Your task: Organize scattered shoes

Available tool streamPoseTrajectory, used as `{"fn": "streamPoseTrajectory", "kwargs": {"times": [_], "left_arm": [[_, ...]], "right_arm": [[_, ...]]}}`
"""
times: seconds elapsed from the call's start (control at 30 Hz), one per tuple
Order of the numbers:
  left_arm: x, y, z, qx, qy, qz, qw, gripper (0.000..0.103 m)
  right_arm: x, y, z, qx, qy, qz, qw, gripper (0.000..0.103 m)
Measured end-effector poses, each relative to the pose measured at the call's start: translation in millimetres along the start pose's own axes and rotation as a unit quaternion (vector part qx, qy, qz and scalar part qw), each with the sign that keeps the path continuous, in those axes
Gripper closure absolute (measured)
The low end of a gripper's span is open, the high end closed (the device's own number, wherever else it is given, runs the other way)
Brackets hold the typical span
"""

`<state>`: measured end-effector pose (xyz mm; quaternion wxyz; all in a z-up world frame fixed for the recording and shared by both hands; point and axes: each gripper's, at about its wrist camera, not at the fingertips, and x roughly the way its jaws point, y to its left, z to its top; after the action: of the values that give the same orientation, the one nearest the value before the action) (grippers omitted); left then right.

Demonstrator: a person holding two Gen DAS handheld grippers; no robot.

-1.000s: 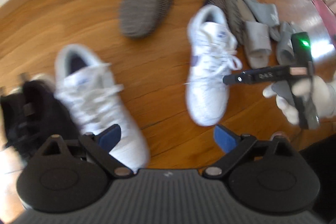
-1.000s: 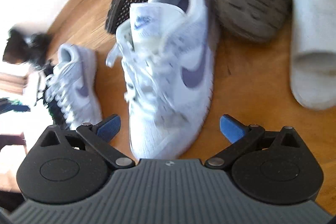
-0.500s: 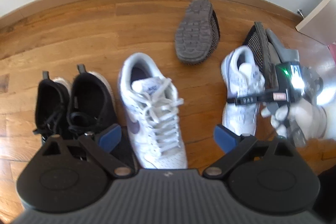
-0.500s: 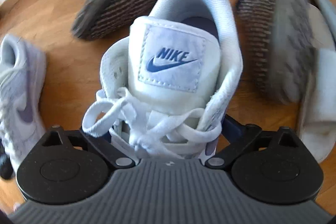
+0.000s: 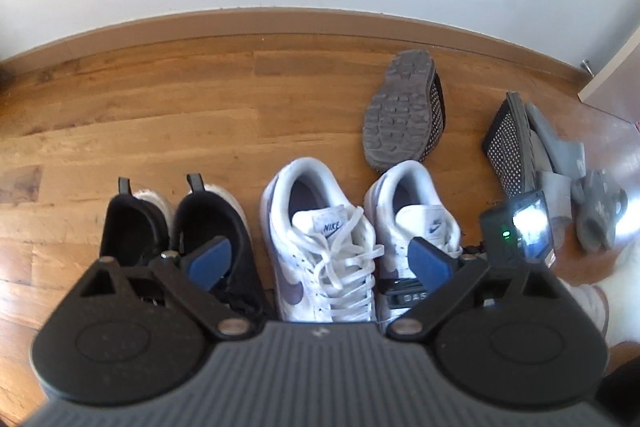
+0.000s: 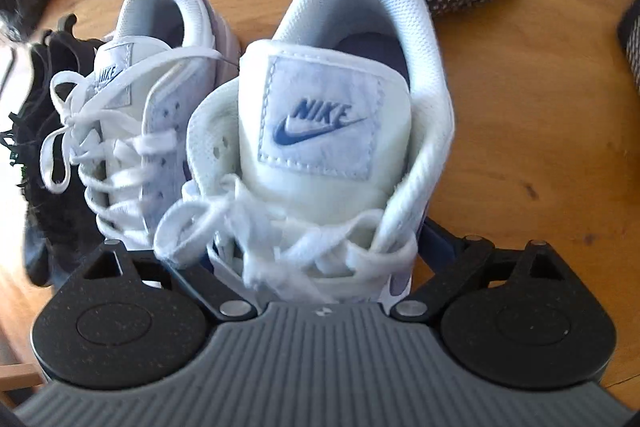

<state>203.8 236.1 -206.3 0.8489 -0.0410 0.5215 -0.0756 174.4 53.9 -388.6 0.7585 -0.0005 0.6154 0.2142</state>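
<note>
right gripper (image 6: 320,247) clamps the second white leather nike sneaker (image 6: 332,131) just beside its mate (image 5: 320,239); left gripper (image 5: 320,259) hangs wide; bare wooden floor (image 5: 160,123) runs to the skirting.

Four shoes are lined up in a row on the floor (image 5: 160,115), heels toward the baseboard (image 5: 280,23): a pair of trainers (image 5: 176,227) at left, then the left sneaker (image 5: 320,239), then the right sneaker (image 5: 416,211) just beside it. Behind the right sneaker an overturned shoe (image 5: 400,111) is lying sole-up. Further right, another shoe (image 5: 508,143) is tipped on its side against a heap of slippers (image 5: 580,187).
</note>
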Motion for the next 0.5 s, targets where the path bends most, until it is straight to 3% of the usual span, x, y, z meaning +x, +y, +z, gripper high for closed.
{"fn": "streamPoseTrajectory", "kwargs": {"times": [0.23, 0.37, 0.43, 0.5], "left_arm": [[5.2, -6.0, -1.2, 0.004, 0.009, 0.002, 1.0, 0.007], [3.1, -14.7, 3.9, 0.025, -0.005, 0.001, 0.9997, 0.007], [2.6, -25.7, 7.1, 0.045, -0.018, 0.008, 0.9988, 0.007], [27.2, -50.4, 12.7, 0.075, -0.021, 0.009, 0.9969, 0.007]], "right_arm": [[13.6, 1.9, 5.4, -0.013, 0.015, 0.034, 0.999, 0.004], [-1.8, -29.2, 7.1, 0.009, 0.021, 0.09, 0.996, 0.001], [-27.1, -34.1, 2.7, -0.036, 0.008, 0.087, 0.995, 0.001], [-56.8, -43.8, -7.4, -0.091, -0.006, 0.084, 0.992, 0.0]]}}
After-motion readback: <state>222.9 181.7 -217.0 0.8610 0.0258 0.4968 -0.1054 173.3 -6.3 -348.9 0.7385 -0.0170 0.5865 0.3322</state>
